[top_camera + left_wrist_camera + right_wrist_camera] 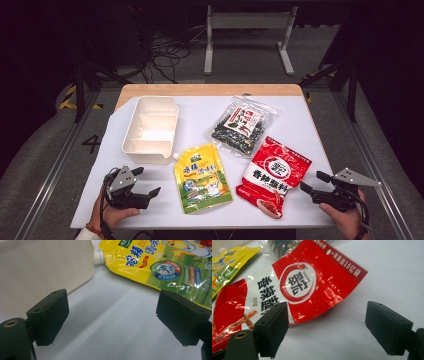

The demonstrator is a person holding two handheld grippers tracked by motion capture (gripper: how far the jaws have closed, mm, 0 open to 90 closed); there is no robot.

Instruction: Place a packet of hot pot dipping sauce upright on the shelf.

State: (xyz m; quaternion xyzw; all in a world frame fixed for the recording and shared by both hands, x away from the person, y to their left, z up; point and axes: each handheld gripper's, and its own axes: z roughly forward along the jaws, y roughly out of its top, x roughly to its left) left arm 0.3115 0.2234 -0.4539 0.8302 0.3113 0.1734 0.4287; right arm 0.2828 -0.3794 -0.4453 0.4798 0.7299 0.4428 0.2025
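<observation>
Table (300, 125) under white sheet, yellow pouch (202, 178) at centre front taken as landmark. Left gripper (148, 181) sits left of yellow pouch, jaws apart with nothing between them; cream tray (150, 128) stands behind it, up-left of the pouch and close to its spout. Dark seaweed bag (242, 125) lies behind and right of the pouch, red packet (274, 175) just beside it on the right, and right gripper (314, 181), jaws likewise apart and empty, sits beyond the red packet's right edge.
</observation>
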